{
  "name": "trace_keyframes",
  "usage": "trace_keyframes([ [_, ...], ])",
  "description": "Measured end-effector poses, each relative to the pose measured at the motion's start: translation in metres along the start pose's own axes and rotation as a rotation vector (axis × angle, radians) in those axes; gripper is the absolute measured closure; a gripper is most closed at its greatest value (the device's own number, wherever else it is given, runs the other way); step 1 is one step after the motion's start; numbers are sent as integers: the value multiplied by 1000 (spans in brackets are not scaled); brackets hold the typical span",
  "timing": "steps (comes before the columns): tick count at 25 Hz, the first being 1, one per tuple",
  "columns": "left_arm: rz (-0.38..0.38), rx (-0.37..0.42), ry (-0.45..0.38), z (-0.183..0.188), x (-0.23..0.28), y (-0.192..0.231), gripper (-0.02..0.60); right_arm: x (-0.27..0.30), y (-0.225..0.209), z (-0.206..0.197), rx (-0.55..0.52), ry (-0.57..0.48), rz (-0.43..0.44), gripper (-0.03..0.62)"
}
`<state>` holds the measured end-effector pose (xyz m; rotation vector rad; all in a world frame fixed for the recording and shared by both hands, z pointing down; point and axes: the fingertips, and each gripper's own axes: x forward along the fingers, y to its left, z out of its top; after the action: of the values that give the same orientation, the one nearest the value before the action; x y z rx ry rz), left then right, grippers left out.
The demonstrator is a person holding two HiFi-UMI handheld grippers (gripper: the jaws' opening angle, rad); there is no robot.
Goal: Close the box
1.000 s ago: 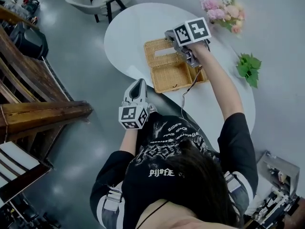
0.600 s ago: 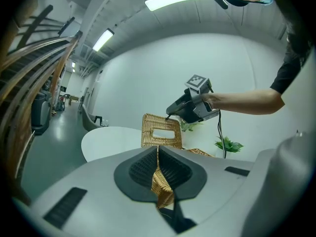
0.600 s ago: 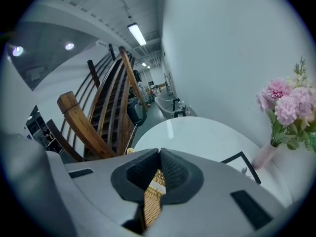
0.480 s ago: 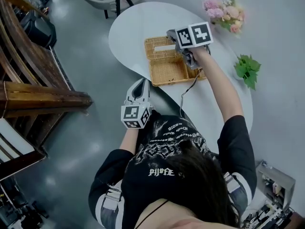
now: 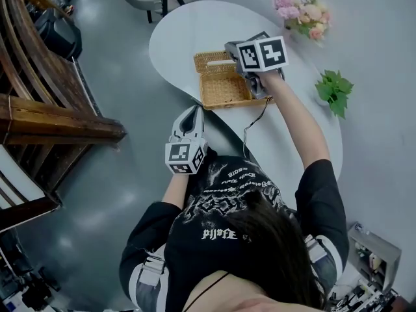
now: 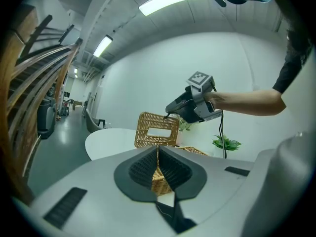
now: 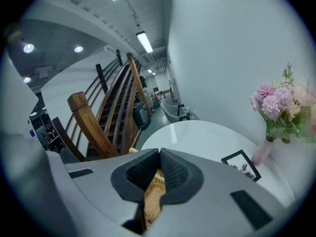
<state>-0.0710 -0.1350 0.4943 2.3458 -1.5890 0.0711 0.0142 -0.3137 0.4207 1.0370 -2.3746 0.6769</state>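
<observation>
Wicker box, tan and woven, sits open on the white table, its slotted lid upright at the far side. The right gripper, jaws nearly together, seems to pinch the lid's rim; best to swing it nearward slowly along the hinge arc. The left gripper hangs nearer, closed and empty.

Rough woven wicker box on a smooth, glossy white table.

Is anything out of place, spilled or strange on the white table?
Nothing is spilled or broken. Only the wicker box stands out: its lid is nearly upright, pinched at its top edge by the right claw.
</observation>
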Motion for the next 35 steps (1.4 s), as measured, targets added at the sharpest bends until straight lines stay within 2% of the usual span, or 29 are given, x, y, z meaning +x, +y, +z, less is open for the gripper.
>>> trace_keyframes([
  [22,80,-33,-8,-31,-54,-27,554,-34,38,-53,-110,5,2,556],
  [35,105,-23,-14,-43,-74,-39,554,-44,45,-85,-101,-10,-10,556],
])
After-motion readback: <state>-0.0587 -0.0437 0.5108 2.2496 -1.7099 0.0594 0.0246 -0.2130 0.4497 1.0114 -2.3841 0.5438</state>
